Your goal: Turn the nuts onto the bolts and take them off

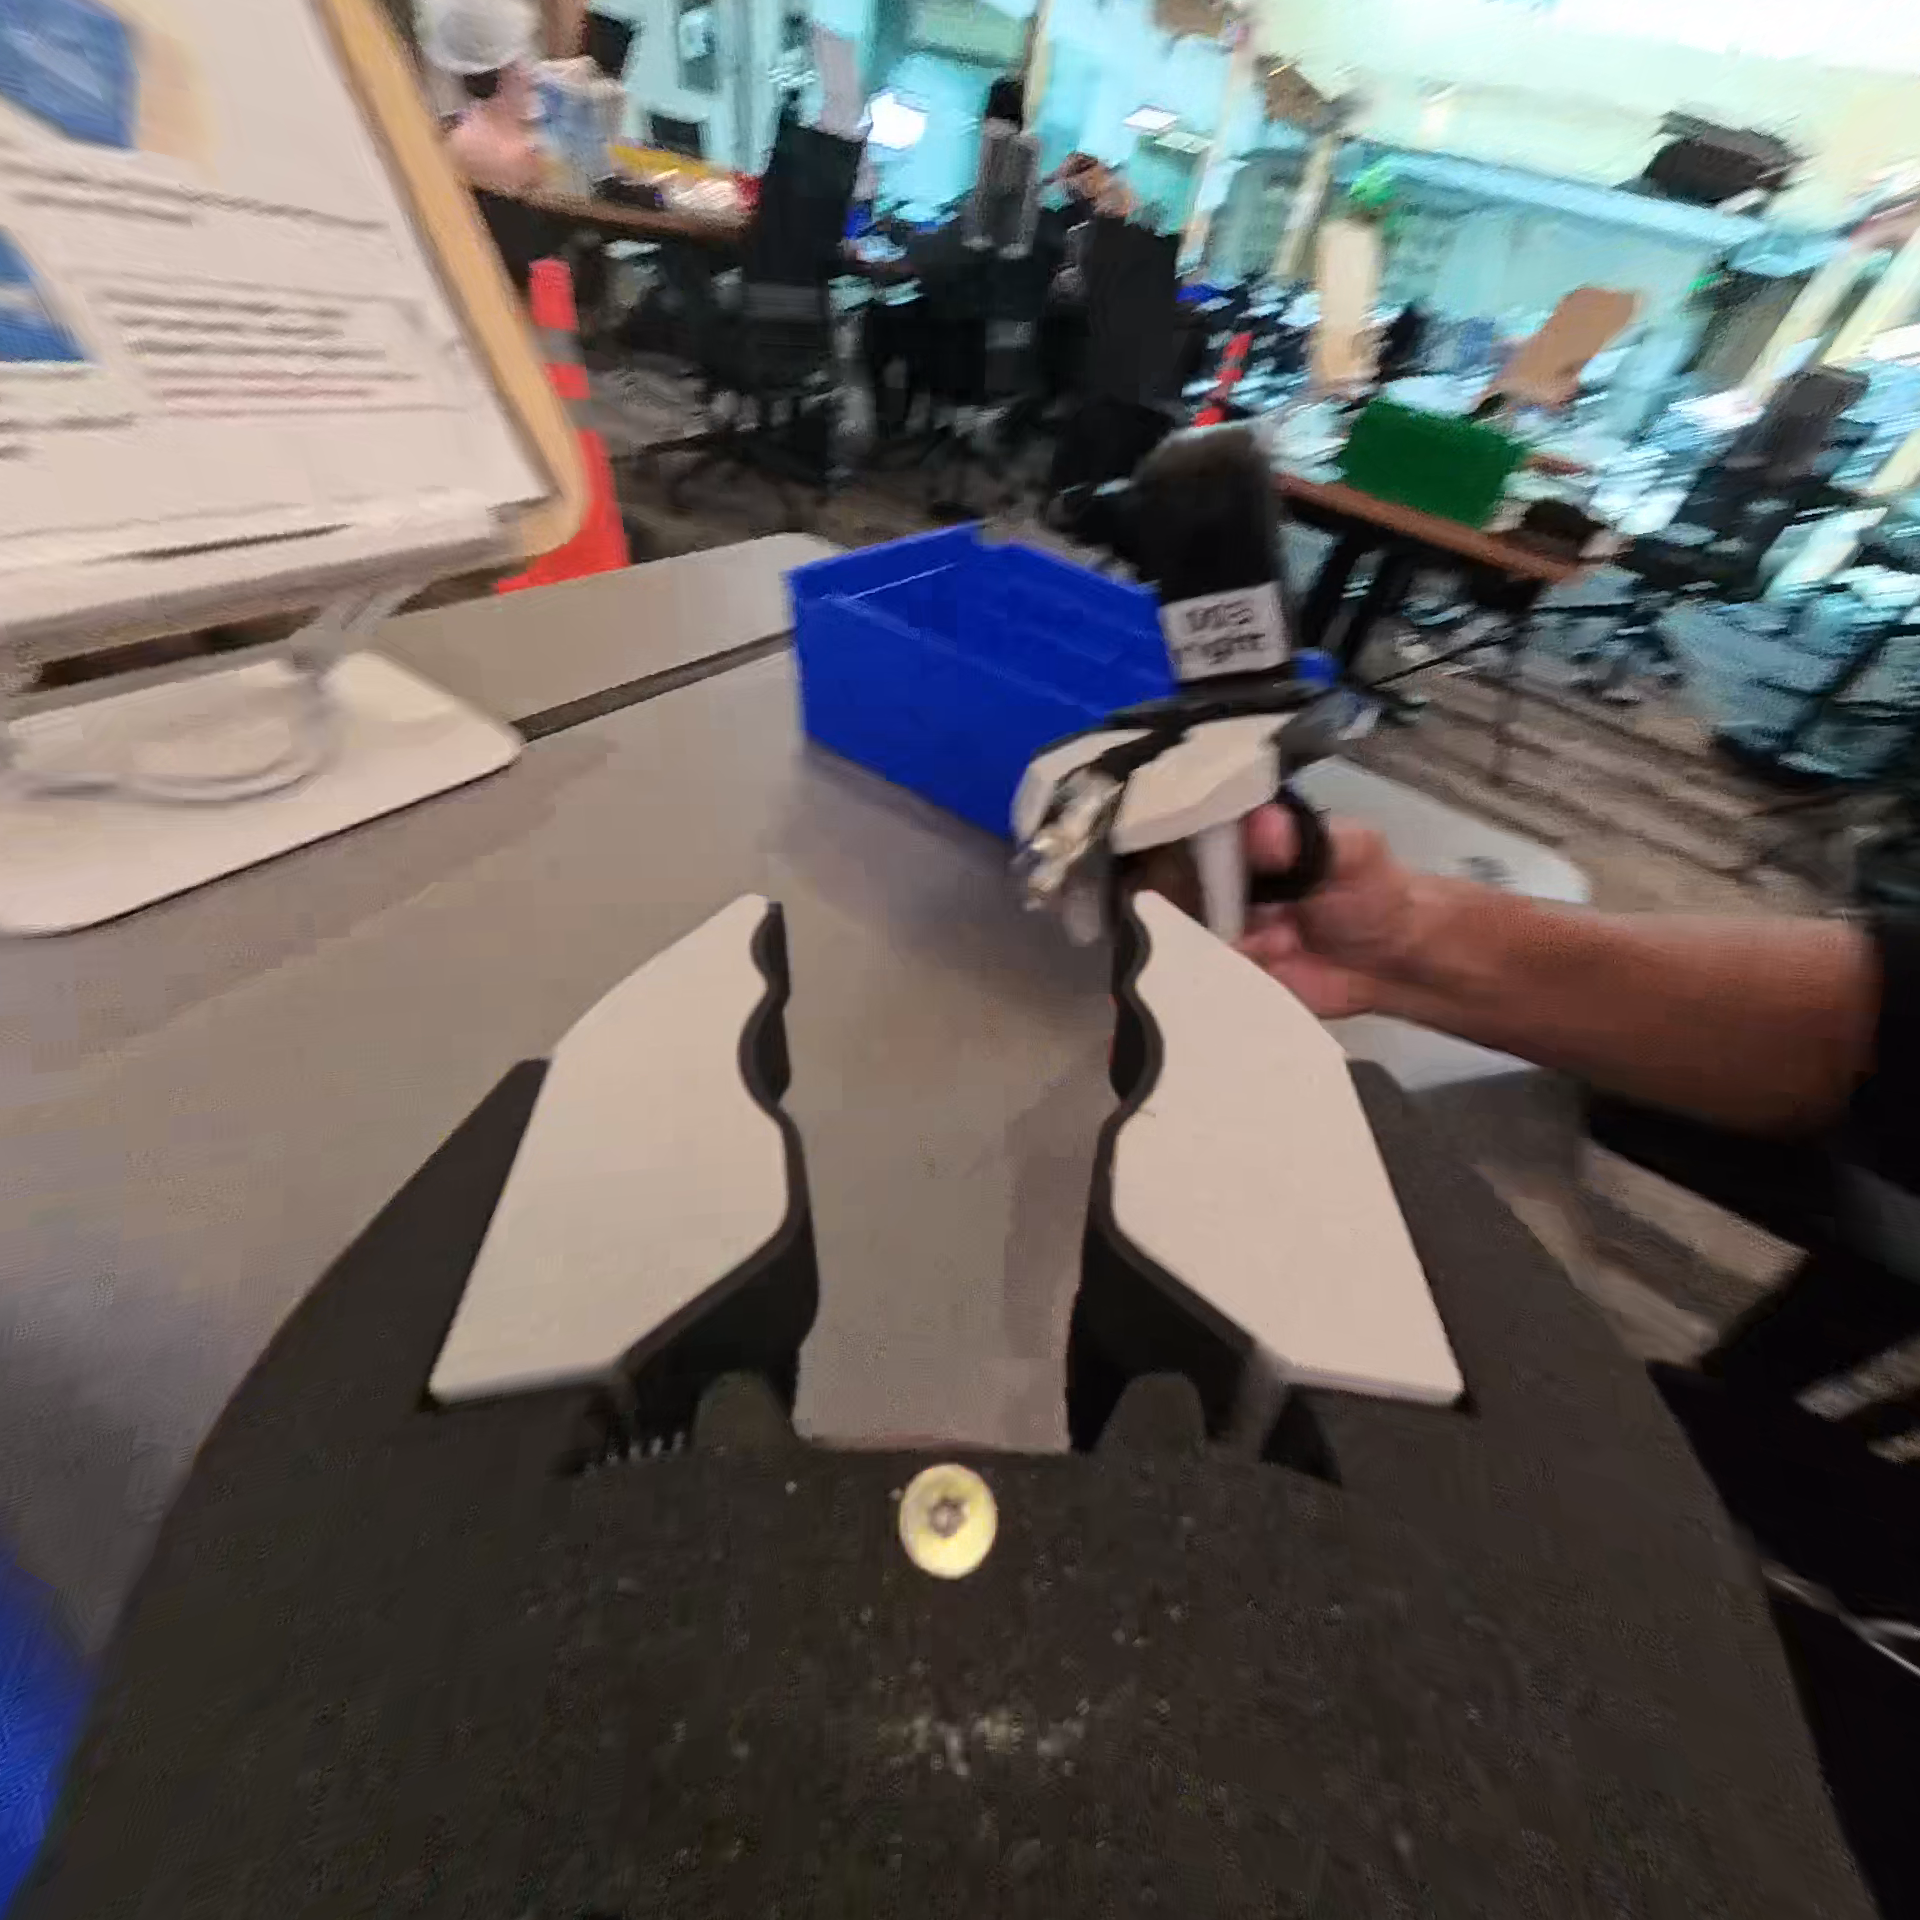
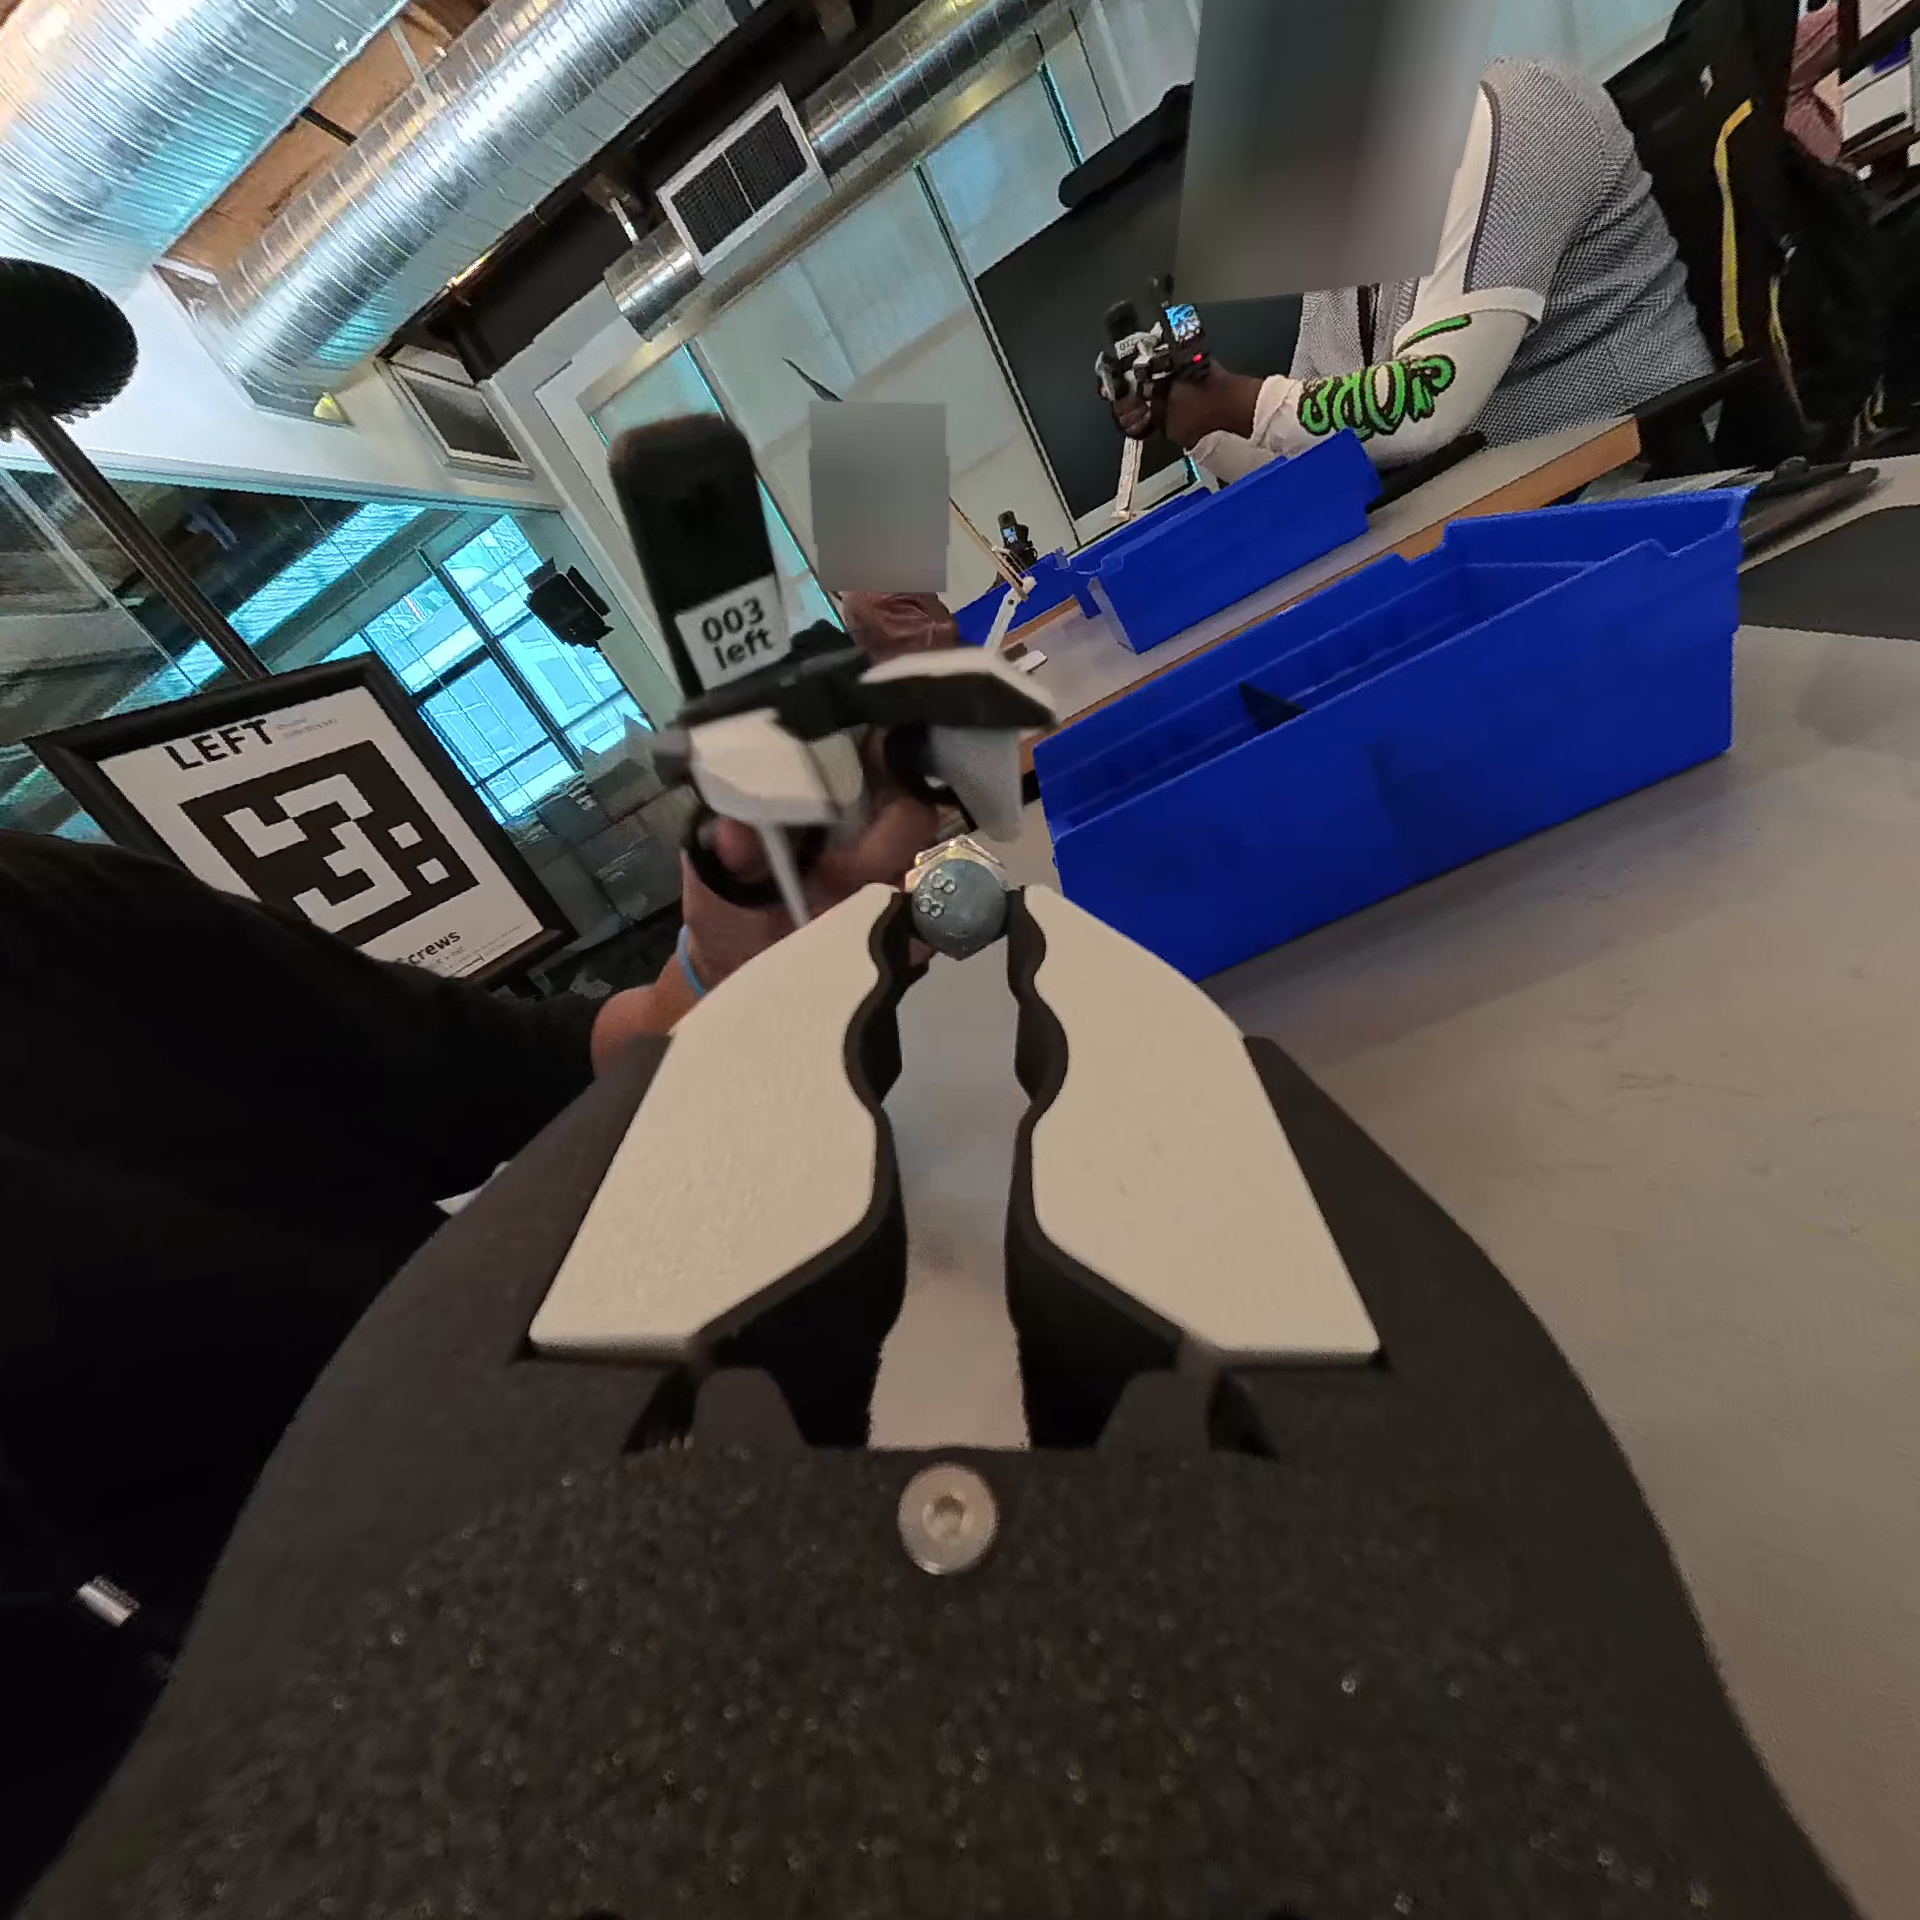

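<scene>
Bolt (image 2: 958, 904) pinched by its head at your right gripper (image 2: 958, 920) tips, above the table (image 2: 1558, 1143) | left gripper (image 1: 948, 1023) fingers wide, empty | nut not visible | keep the bolt steady and level, bring threads in square.

A blue bin (image 2: 1403, 769) sits on the grey desk (image 2: 1558, 1143), with dividers inside splitting it into compartments; in the left wrist view the same blue bin (image 1: 935, 665) stands toward the far edge of the desk (image 1: 520, 935). A framed sign (image 2: 301, 821) with a black-and-white square marker stands at the left. A white printed sheet on a stand (image 1: 208, 343) leans over the desk, and an orange traffic cone (image 1: 571, 436) stands behind it. Across the room, another person (image 2: 1455, 343) sits at a wooden table with more blue bins (image 2: 1236, 551). Silver ducts (image 2: 364, 187) run overhead.
</scene>
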A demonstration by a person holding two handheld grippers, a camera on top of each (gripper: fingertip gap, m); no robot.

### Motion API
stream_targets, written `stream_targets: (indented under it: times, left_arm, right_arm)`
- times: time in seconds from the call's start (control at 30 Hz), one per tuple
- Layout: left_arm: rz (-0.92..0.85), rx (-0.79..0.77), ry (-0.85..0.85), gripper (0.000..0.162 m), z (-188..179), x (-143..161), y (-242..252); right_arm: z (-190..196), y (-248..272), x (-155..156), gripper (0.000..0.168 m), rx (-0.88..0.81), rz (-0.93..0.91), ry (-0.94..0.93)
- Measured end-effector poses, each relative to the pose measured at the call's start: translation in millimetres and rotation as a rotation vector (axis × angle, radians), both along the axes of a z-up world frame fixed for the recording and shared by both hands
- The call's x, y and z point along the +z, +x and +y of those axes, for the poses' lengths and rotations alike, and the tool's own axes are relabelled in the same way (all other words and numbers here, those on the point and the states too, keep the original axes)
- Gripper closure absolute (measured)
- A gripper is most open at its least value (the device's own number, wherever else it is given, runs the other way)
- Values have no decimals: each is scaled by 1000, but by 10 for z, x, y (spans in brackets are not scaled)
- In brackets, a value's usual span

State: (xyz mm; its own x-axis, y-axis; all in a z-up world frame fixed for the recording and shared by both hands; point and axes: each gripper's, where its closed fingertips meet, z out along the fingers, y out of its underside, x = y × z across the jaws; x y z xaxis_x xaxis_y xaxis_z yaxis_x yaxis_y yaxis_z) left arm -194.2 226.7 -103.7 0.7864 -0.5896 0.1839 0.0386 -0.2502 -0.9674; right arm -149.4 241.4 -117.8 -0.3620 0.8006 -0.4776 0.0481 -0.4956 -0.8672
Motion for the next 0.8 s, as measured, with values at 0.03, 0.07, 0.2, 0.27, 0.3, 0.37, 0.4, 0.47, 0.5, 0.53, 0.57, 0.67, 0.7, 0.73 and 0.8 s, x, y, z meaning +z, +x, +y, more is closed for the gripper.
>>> stream_targets:
  times: [0.03, 0.07, 0.2, 0.27, 0.3, 0.37, 0.4, 0.47, 0.5, 0.53, 0.57, 0.67, 0.7, 0.73, 0.8]
  left_arm:
    - [75, 134, -19, 104, 28, -160, -147]
    - [147, 245, -33, 103, 23, -312, -266]
    - [272, 381, -92, 106, -103, -690, -366]
    - [225, 354, -119, 107, -152, -720, -309]
    - [209, 347, -127, 107, -165, -721, -300]
    - [199, 339, -128, 107, -186, -720, -298]
    - [203, 342, -122, 107, -194, -719, -308]
    - [217, 336, -115, 108, -212, -724, -310]
    - [224, 331, -115, 108, -221, -733, -306]
    - [231, 326, -114, 108, -229, -742, -302]
    - [235, 320, -114, 108, -235, -754, -297]
    - [234, 287, -135, 109, -241, -810, -243]
    - [227, 270, -146, 108, -242, -830, -212]
    - [221, 257, -153, 108, -241, -843, -183]
    - [216, 240, -162, 108, -237, -859, -137]
  right_arm:
    - [4, 7, 5, 151, -3, 1, 1]
    - [11, 12, 10, 151, -5, 2, -1]
    - [33, 19, 31, 151, -18, 2, 1]
    - [27, 19, 43, 151, -26, -5, 12]
    - [22, 22, 53, 151, -29, -10, 21]
    - [43, 52, 120, 151, -43, -28, 41]
    - [78, 96, 193, 151, -56, -44, 68]
    - [245, 272, 411, 151, -124, -98, 163]
    - [393, 408, 531, 151, -185, -144, 211]
    - [571, 570, 639, 151, -253, -205, 247]
    - [772, 757, 700, 151, -325, -294, 275]
    - [1604, 1512, 452, 150, -641, -772, 436]
    - [1873, 1805, 278, 151, -725, -977, 477]
    - [2078, 2069, 79, 150, -751, -1186, 497]
    - [2323, 2393, -339, 150, -644, -1505, 490]
